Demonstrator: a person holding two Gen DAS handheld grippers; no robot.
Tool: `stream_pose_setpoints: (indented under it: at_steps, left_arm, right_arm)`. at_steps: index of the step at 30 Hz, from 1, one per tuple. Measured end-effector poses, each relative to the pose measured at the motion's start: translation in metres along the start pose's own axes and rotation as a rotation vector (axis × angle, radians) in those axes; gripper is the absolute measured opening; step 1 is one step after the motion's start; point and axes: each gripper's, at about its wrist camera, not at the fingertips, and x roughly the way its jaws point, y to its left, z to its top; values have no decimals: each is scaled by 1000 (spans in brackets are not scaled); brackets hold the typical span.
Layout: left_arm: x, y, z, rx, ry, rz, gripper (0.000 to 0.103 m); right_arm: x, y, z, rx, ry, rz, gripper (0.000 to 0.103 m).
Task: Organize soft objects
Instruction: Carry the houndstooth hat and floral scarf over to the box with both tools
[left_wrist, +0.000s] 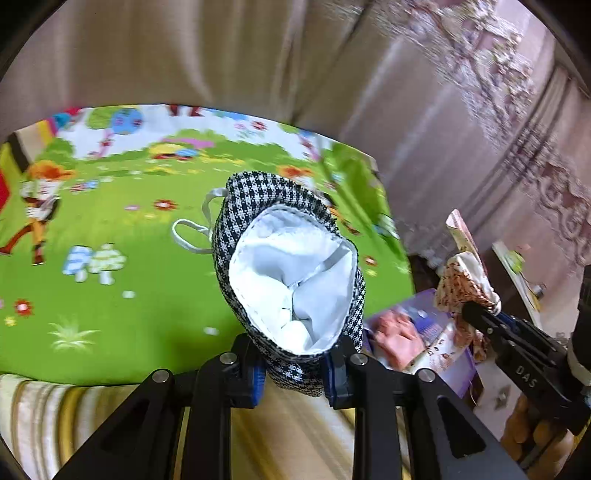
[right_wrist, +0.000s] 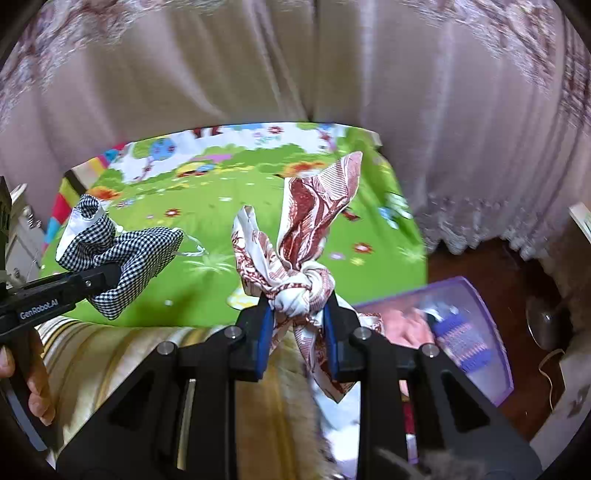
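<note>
Left gripper (left_wrist: 297, 369) closed on a black-and-white houndstooth pouch (left_wrist: 295, 266), blue pads pinching its lower edge. Pouch held up off the surface, mouth facing the left wrist camera, white lining showing inside; white drawstring loops (left_wrist: 190, 234) trail off its left side.

Right gripper (right_wrist: 297, 325) clamped on the knot of a red-and-white patterned scarf (right_wrist: 310, 236); two ends stand up above the knot, one tail hangs below between the fingers. Scarf is also off the surface.

Both items hang over the near edge of a green cartoon play mat (left_wrist: 129, 295), with a striped yellow-and-cream cushion (right_wrist: 118, 354) just below the grippers. A purple plastic box (right_wrist: 465, 332) sits to the right, contents blurred.

Readable writing: "GenRobot.AI" in white on the left gripper's side, seen from the right wrist; "DAS" on the right gripper's body, seen from the left wrist. Beige curtain (right_wrist: 258, 74) behind.
</note>
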Motion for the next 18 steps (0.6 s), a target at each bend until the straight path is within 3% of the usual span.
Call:
stream_pose_setpoints:
  at_steps: [11,18]
  left_arm:
    - [32,-76,-3,112,92,-130,25]
    - [56,-122,-9,184,156,-172,25]
  right_arm:
    - [-20,-96,-31,133,43,-182,28]
    - [-18,-132,-48,177,80,-294,28]
